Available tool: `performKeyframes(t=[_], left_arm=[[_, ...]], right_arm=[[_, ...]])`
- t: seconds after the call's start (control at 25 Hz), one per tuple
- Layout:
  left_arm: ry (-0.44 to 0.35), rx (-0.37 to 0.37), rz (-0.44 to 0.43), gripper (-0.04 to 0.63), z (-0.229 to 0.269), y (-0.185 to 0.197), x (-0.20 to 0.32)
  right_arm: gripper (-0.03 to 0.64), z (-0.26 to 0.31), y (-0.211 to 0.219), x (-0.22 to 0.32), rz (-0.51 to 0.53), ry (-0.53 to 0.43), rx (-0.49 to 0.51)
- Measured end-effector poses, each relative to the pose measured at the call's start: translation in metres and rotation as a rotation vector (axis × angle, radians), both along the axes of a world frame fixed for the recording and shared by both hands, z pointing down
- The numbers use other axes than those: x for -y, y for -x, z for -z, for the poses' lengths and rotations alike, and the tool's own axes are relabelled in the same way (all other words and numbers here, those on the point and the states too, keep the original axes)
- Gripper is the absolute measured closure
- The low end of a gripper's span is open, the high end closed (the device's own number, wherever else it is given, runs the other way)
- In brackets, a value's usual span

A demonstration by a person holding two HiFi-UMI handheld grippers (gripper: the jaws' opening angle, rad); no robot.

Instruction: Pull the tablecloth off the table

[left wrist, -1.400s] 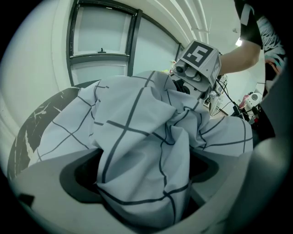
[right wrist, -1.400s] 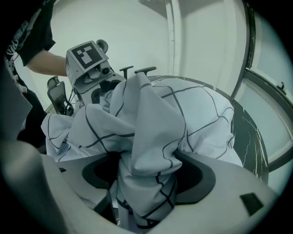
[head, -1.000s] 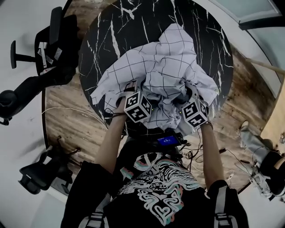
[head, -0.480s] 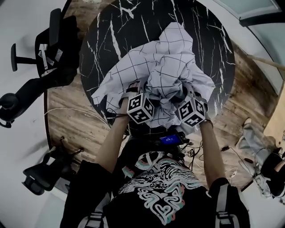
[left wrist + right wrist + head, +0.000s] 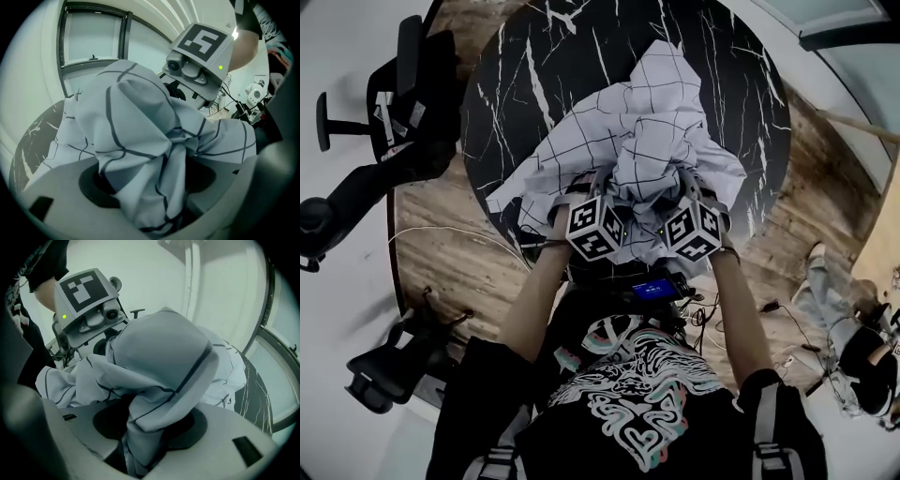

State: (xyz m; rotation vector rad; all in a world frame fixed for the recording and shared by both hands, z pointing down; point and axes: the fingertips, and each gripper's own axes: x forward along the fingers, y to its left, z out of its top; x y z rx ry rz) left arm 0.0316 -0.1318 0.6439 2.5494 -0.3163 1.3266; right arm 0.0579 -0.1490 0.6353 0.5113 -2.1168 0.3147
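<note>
Checked tablecloth (image 5: 647, 122), bunched on round black marble table (image 5: 525, 66); left gripper (image 5: 154, 206) and right gripper (image 5: 140, 441) jaws, just closing, each pinched a fold.

A black short-sleeved T-shirt (image 5: 581, 427) was worn, printed with white and teal swirls (image 5: 628, 380); grey straps (image 5: 766, 441) were seen at five and seven o'clock in the head view.

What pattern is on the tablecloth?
The tablecloth is white with thin dark grid lines; best in the head view.
</note>
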Motion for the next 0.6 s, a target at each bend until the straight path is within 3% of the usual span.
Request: performKeyframes(t=[0.36,0.6], left_arm=[[-0.038,-0.025,-0.002,0.206,0.0014,-0.0003,0.0019],[-0.052,-0.040,0.013,0.249,0.0049,-0.0021,-0.0018]], right_arm=[[0.417,0.0004,0.0002,0.0017,-0.017,-0.029,0.016],[0.456,0.0047,0.0036,0.0008,-0.013,-0.057,0.016]])
